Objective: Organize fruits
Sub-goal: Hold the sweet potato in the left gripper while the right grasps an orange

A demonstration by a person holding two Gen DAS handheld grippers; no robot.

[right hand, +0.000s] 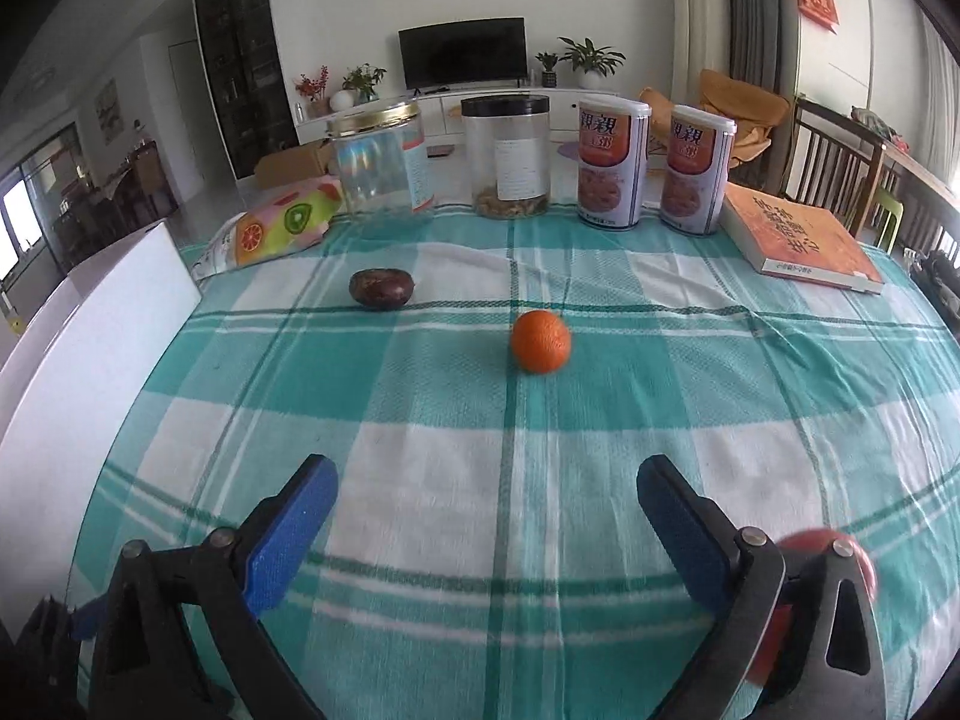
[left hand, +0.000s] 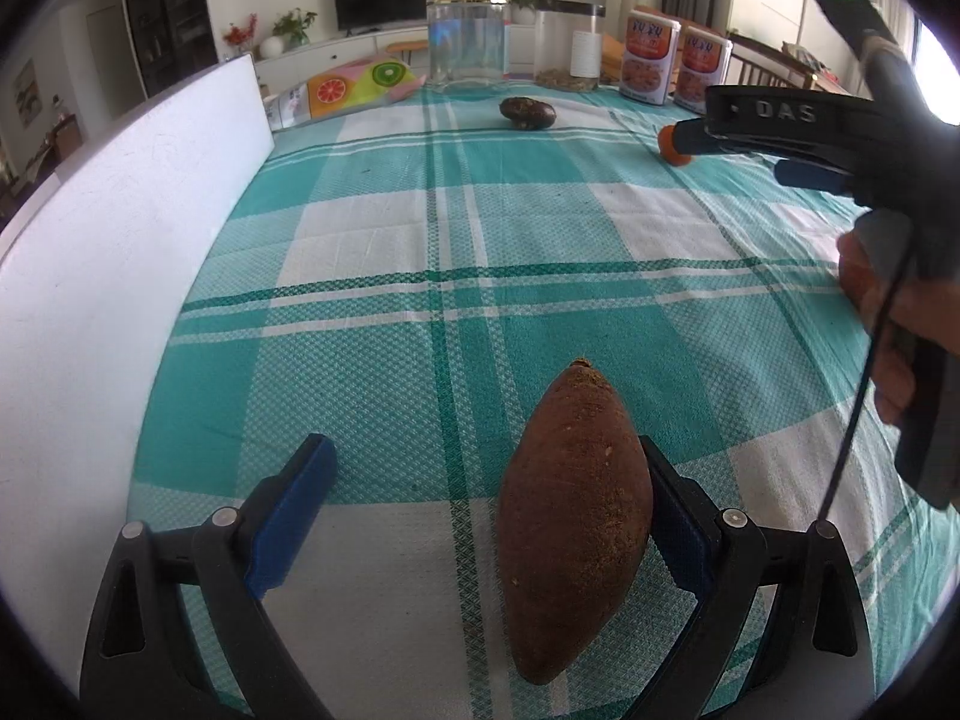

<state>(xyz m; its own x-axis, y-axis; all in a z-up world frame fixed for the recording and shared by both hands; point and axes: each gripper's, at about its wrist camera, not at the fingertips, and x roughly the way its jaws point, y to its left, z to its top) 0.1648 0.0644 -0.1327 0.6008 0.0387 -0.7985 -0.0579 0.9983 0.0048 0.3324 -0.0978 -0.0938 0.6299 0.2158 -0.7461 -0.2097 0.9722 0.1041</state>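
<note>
A brown oblong fruit (left hand: 576,522) lies on the checked tablecloth (left hand: 420,228) between the fingers of my left gripper (left hand: 485,456). It rests against the right pad and the left pad stands well clear, so the jaws are open. My right gripper (right hand: 487,471) is open and empty, low over the cloth. An orange (right hand: 540,341) lies ahead of it, and a dark purple fruit (right hand: 382,288) further back left. In the left wrist view the right gripper (left hand: 738,156) reaches in from the right, partly hiding the orange (left hand: 666,143). The dark fruit (left hand: 528,113) lies beyond.
A white board (right hand: 90,348) stands along the table's left edge. Across the back are two clear jars (right hand: 384,162), two printed cans (right hand: 612,168), an orange book (right hand: 804,240) and a fruit-print bag (right hand: 276,228). A red round thing (right hand: 840,546) shows behind the right finger.
</note>
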